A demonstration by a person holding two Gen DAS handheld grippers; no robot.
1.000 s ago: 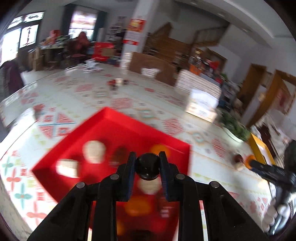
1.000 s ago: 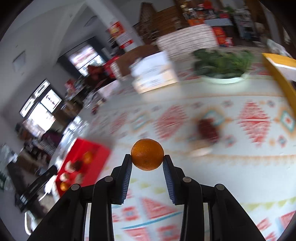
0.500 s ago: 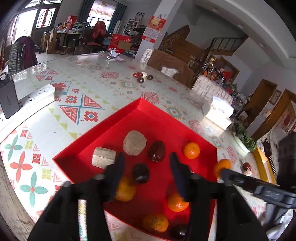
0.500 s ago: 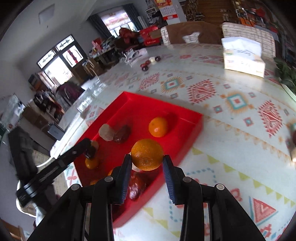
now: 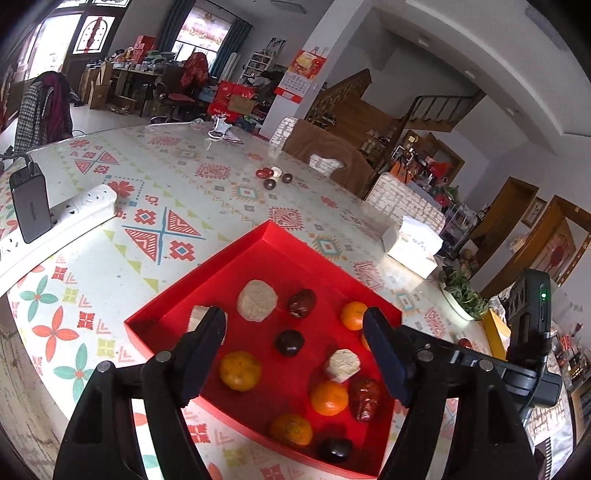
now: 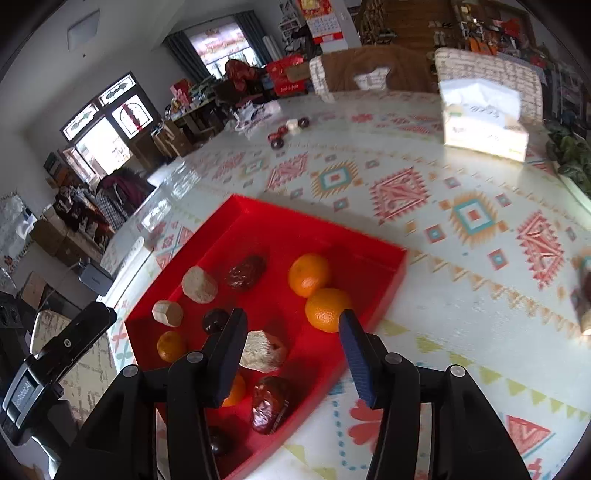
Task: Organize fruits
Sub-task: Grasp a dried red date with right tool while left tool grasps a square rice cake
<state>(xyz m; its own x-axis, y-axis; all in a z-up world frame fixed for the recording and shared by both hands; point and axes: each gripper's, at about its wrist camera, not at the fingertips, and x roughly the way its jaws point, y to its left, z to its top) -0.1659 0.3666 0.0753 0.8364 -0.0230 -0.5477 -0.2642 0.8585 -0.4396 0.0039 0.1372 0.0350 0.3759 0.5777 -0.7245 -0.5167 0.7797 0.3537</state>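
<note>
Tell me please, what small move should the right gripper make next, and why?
Probably lift the right gripper away. Its jaws are opening and the orange already sits in the red tray, free of them. More pieces remain far across the table.

Hardly any lettering can be read. A black power bank (image 5: 30,206) beside the power strip (image 5: 74,210) carries a small pale word down its face, too small to read. The tissue box (image 6: 482,123) has faint print on its side, blurred. A wall calendar (image 6: 325,24) shows a grid of dates, its digits illegible. The left gripper's (image 6: 22,393) label is unreadable.
</note>
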